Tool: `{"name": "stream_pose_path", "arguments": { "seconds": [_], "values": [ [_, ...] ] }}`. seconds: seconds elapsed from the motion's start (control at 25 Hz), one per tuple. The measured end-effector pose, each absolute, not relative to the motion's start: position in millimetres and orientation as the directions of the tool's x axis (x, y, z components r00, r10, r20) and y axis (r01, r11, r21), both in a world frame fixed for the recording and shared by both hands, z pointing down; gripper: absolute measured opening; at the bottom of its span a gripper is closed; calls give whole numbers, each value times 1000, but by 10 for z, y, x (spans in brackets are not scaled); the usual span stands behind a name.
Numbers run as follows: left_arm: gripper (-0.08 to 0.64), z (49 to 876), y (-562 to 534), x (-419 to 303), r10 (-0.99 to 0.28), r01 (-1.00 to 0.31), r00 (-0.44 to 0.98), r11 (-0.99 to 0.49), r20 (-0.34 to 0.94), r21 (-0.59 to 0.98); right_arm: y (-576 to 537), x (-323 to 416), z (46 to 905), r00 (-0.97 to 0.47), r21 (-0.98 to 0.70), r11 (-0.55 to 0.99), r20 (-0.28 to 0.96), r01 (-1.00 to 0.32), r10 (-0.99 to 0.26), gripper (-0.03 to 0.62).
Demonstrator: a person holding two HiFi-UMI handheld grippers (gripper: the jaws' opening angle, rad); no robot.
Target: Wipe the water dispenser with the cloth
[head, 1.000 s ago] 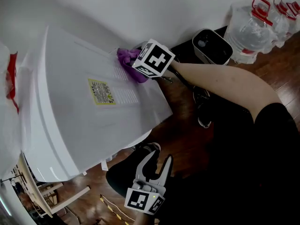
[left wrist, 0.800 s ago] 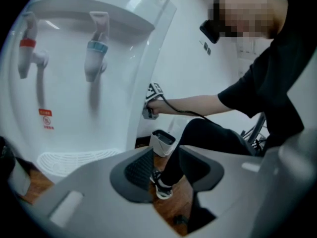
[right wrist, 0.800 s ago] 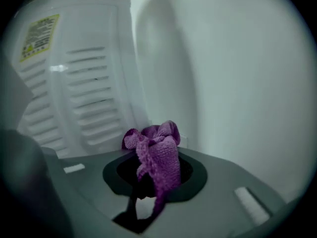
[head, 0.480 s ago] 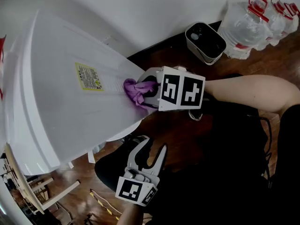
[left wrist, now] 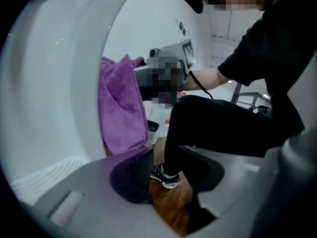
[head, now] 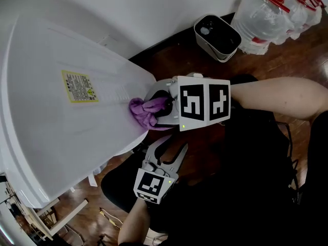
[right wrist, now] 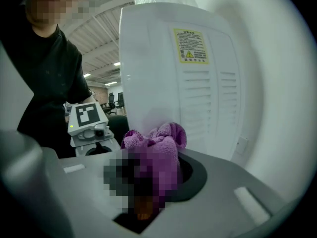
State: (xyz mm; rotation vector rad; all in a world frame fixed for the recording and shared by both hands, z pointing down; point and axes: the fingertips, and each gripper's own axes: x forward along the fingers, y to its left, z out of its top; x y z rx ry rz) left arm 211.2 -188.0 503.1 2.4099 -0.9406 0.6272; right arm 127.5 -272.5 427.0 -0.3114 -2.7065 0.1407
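the jaws of the right gripper [right wrist: 148, 192] pinch the bunched cloth [right wrist: 159, 145], which bulges just ahead of them against the white water dispenser [right wrist: 163, 78], so a wiping stroke seems in hand and next calls for steady pressure along the panel, while the left gripper [head: 170, 150] hangs with jaws spread on nothing.

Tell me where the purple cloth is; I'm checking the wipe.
Head view, mid-frame: the purple cloth is held by the right gripper against the white water dispenser, lower right of its yellow label.
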Motion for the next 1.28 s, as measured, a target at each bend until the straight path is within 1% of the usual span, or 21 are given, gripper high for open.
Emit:
{"name": "stream_pose_path", "arguments": {
  "seconds": [0.12,0.2,0.4,0.52,0.6,0.72,0.8,0.88,0.96,1.0,1.04,1.08,1.16,1.24,1.28],
  "values": [
    [181,5103,-1811,2221,-439,-640,708,-729,553,240,-3189,1137,4492,-888,-113,990,443,85,127,92],
    [181,5197,-1765,2254,-409,-615,718,-752,563,237,-3598,992,4700,-873,-85,996,485,5,45,92],
    [179,5417,-1739,2237,-381,-616,709,-743,593,260,-4706,650,5312,-835,-46,979,532,-197,-143,92],
    [176,5503,-1738,2178,-370,-634,695,-719,617,283,-4933,556,5558,-818,-54,963,542,-263,-193,92],
    [176,5550,-1783,2135,-391,-655,683,-701,617,280,-4790,585,5600,-814,-72,967,558,-244,-164,92],
    [176,5511,-1869,2157,-391,-659,679,-697,622,282,-4196,760,5666,-792,-111,987,610,-117,-25,92],
    [176,5512,-1859,2255,-372,-633,691,-725,620,271,-3662,908,5753,-762,-160,987,639,0,103,92],
    [176,5572,-1785,2397,-337,-590,703,-768,626,249,-3095,1084,5854,-717,-229,961,644,153,267,94],
    [178,5619,-1706,2540,-291,-544,708,-806,643,234,-2573,1270,5921,-658,-310,895,607,320,445,94],
    [178,5627,-1674,2603,-270,-524,713,-819,647,235,-2394,1335,5942,-631,-347,860,583,374,511,94],
    [178,5629,-1653,2655,-253,-506,718,-829,649,238,-2307,1362,5969,-612,-370,837,571,403,547,92],
    [178,5629,-1644,2693,-239,-492,722,-837,649,239,-2312,1355,6014,-599,-376,830,575,412,557,92],
    [178,5638,-1659,2723,-229,-479,724,-845,651,236,-2529,1284,6171,-576,-352,850,627,391,524,92],
    [178,5650,-1697,2712,-239,-488,719,-842,652,230,-2965,1202,6400,-550,-289,904,721,315,422,92],
    [178,5650,-1720,2700,-248,-497,716,-837,652,227,-3267,1151,6509,-540,-231,939,772,255,336,92]
  ]
}}
